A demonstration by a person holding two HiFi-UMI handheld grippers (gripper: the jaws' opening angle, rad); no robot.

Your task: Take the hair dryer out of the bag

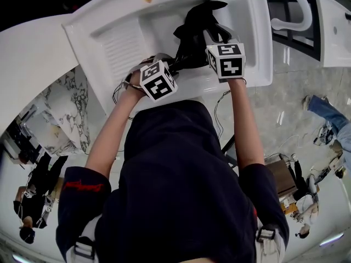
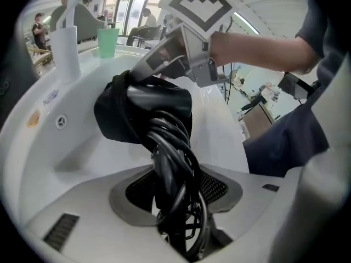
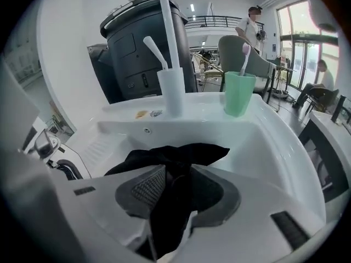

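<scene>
A black bag [image 1: 198, 23] hangs over the white sink [image 1: 126, 37]. My right gripper [image 1: 213, 37] is shut on its black fabric [image 3: 170, 158], which fills the space between the jaws [image 3: 175, 193]. In the left gripper view the bag [image 2: 137, 111] covers the top of the hair dryer. A thick coil of black cord [image 2: 173, 147] round the dryer's lower part sticks out below it. My left gripper [image 2: 175, 188] is shut on that cord-wrapped part, and the right gripper [image 2: 143, 69] grips the bag just above. The dryer's body is hidden.
A white cup [image 3: 173, 89] with a toothbrush and a green cup [image 3: 238, 92] stand on the sink's back ledge. A dark round bin [image 3: 142, 43] stands behind it. A white grab rail [image 1: 293, 7] is on the right. People stand in the room beyond.
</scene>
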